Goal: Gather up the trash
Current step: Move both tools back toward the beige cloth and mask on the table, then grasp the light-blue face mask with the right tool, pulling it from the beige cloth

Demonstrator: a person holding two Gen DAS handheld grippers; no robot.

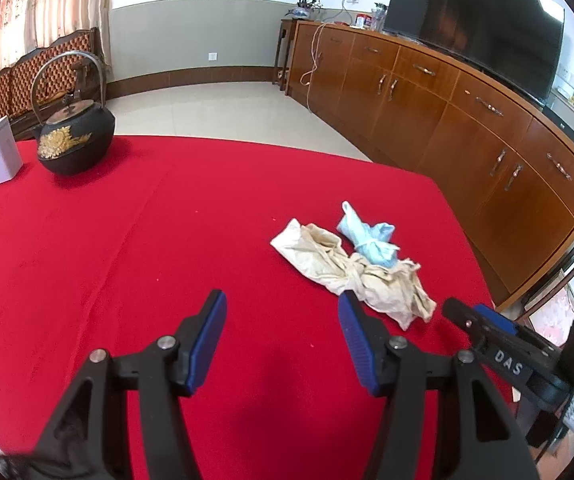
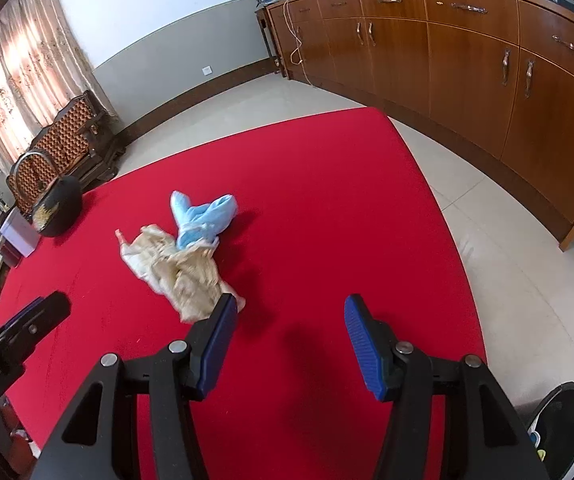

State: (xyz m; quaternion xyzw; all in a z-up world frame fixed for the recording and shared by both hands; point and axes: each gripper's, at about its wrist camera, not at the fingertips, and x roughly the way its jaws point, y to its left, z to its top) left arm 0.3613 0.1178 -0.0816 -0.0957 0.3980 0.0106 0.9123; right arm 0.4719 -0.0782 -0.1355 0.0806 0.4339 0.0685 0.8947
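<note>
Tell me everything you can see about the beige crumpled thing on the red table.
The beige crumpled wrapper looks like thin, creased paper or plastic, cream with darker folds. It is twisted at its middle and spreads flatter at both ends. It lies loose on the red tablecloth, stretched out lengthwise. A crumpled light blue piece rests against and partly over one side. No fingers touch it; both grippers are empty.
</note>
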